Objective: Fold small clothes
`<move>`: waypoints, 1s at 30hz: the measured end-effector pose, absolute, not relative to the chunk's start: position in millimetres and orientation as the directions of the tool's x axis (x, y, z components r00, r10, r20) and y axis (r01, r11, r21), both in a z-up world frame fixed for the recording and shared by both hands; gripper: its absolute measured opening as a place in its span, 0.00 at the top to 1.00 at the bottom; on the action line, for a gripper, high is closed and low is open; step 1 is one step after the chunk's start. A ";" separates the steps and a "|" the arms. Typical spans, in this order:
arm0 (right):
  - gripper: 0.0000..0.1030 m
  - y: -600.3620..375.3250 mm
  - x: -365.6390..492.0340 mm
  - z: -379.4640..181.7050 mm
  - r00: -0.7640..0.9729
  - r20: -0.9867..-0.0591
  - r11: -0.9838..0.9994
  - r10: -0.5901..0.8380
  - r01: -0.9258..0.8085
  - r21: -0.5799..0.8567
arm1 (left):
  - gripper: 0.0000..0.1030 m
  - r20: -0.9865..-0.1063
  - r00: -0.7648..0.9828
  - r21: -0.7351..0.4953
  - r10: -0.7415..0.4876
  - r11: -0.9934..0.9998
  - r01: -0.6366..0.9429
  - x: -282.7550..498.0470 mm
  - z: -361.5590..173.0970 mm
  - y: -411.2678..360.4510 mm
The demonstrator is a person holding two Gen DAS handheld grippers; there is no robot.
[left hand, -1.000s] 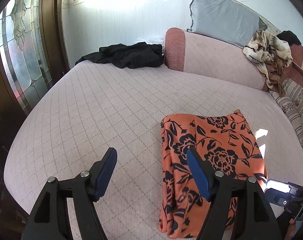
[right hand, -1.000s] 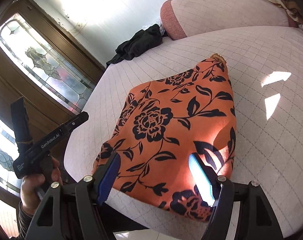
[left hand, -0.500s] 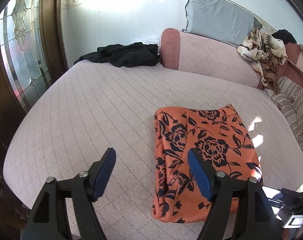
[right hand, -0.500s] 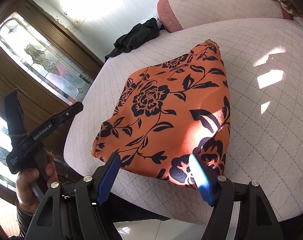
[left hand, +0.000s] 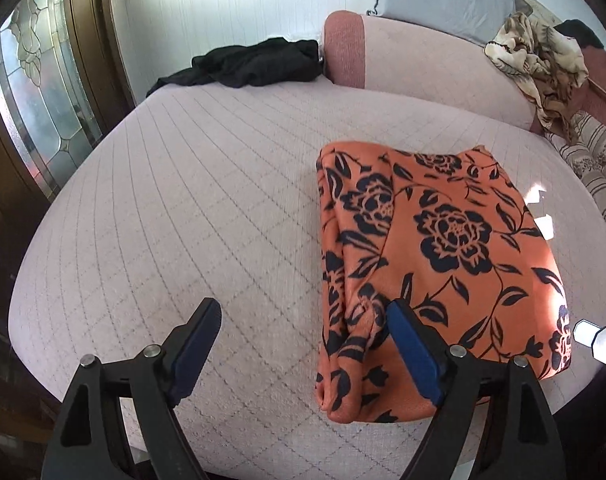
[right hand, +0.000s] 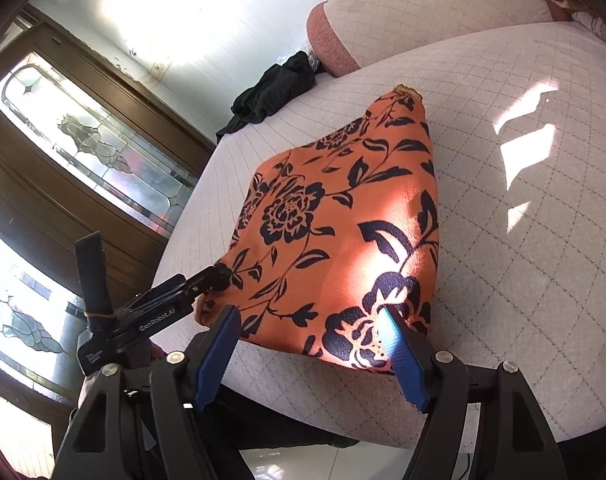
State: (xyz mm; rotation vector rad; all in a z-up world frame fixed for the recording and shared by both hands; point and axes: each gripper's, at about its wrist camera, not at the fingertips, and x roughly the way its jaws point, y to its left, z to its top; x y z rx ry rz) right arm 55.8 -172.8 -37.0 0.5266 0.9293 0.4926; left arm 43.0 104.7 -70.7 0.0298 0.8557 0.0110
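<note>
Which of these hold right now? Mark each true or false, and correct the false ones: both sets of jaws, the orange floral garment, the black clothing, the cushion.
1. The orange floral garment lies folded on the quilted cushion. True.
2. The left gripper has its jaws clamped on the garment. False: the jaws stand apart, gripping nothing.
3. The right gripper has open jaws at the garment's near edge. True.
4. The black clothing lies on top of the orange garment. False: it lies apart, at the cushion's far edge.
5. Sunlight patches fall on the cushion. True.
</note>
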 end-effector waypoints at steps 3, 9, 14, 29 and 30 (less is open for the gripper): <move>0.27 -169.3 60.8 -24.8 0.518 -0.595 0.764 0.614 -0.203 0.612 | 0.17 -0.755 0.654 0.039 0.033 0.999 -0.006 41.9 -69.2 106.1; 0.25 -164.3 110.0 -11.1 0.513 -0.589 0.756 0.624 -0.207 0.621 | 0.17 -0.755 0.655 0.030 0.032 0.999 -0.013 39.9 -68.3 107.6; 0.23 -160.3 162.1 -35.8 0.459 -0.615 0.736 0.641 -0.143 0.661 | 0.17 -0.756 0.654 0.016 0.028 1.000 -0.025 40.0 -68.0 111.2; 0.22 -205.0 92.7 -40.5 0.525 -0.592 0.732 0.611 -0.092 0.675 | 0.17 -0.758 0.651 0.015 0.027 1.000 -0.023 44.6 -68.6 112.7; 0.22 -208.9 86.4 -42.9 0.537 -0.594 0.737 0.599 -0.079 0.671 | 0.17 -0.760 0.650 0.016 0.027 1.000 -0.023 44.3 -69.3 111.4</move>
